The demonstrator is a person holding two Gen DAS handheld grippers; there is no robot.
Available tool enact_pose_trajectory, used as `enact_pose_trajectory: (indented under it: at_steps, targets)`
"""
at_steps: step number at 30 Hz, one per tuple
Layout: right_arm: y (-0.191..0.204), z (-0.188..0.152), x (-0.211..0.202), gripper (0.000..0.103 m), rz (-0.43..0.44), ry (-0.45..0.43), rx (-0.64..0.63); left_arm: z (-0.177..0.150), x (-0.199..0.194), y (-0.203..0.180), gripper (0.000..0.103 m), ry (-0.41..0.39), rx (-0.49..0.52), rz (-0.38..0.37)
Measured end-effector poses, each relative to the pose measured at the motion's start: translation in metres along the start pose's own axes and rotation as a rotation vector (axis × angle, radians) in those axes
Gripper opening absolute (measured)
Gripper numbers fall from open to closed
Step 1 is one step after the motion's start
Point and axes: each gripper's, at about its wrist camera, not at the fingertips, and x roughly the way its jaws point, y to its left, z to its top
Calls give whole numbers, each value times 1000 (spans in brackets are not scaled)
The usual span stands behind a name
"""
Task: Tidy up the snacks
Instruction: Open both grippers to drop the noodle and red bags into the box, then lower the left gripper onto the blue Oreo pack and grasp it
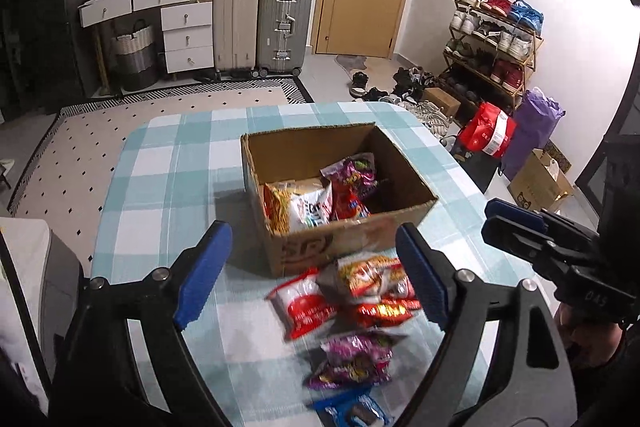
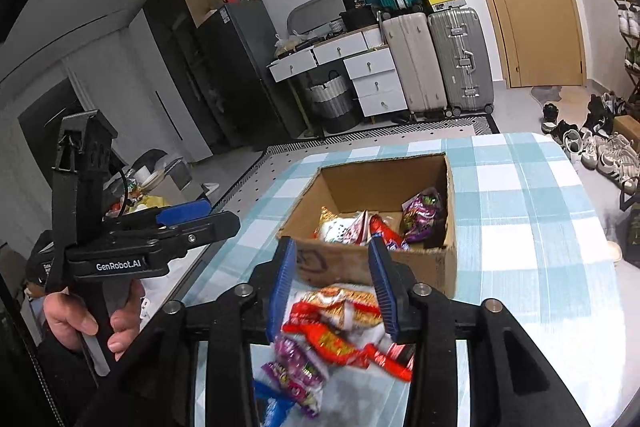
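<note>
A cardboard box (image 1: 340, 195) stands open on the checked desk (image 1: 168, 167), its flaps gone or folded out of sight. Inside lie several snack packets: a yellow-and-white bag (image 1: 298, 209) toward 7 o'clock of the box floor, a red one beside it, and a purple packet (image 1: 352, 169) leaning toward the 1 o'clock corner. The rest of the box floor is bare cardboard.

Outside the box, just at its 6 o'clock wall, a loose heap of snacks (image 1: 352, 299) lies on the desk: red-and-white bags, an orange one, a purple packet (image 1: 354, 359) nearer the camera, and a blue wrapper at the very bottom edge. All are blurred.

The left tongs (image 1: 320, 275) are spread wide above the heap with nothing between the pads. The right tongs (image 2: 334, 291) stand partly apart over the same heap, also pinching nothing.

Only the right wrist view shows the hand (image 2: 92, 319) gripping the left tool's handle, at 9 o'clock, and a dark cabinet behind it. Only the left wrist view shows the full shoe rack (image 1: 492, 39) at 2 o'clock.
</note>
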Motion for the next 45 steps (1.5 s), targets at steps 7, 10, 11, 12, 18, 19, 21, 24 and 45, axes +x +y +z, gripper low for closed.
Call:
enact_pose_trajectory:
  at_steps: [7, 10, 11, 12, 18, 19, 21, 24, 45]
  targets:
    - [17, -22, -27, 51, -8, -25, -13, -29, -27, -13, 91, -4, 3, 32]
    - [21, -33, -36, 52, -4, -18, -8, -40, -38, -17, 101, -9, -4, 43]
    - [23, -37, -38, 52, -6, -11, -11, -43, -42, -18, 101, -15, -6, 45]
    - [25, -42, -41, 52, -13, -11, -16, -45, -44, -19, 102, -22, -6, 46]
    - [29, -65, -52, 66, -26, -18, -27, -75, -54, -23, 102, -14, -28, 63]
    - [29, -69, -53, 68, -28, -18, -30, -80, -54, -24, 102, -6, -33, 71]
    - [29, -76, -54, 74, -39, -17, -30, -90, -53, -24, 102, 5, -44, 71]
    - [28, -84, -56, 81, -41, -16, -24, -107, -47, -27, 102, 31, -43, 72]
    - [20, -117, -54, 95, -82, 1, 14, -178, 17, -38, 102, 219, -46, 91]
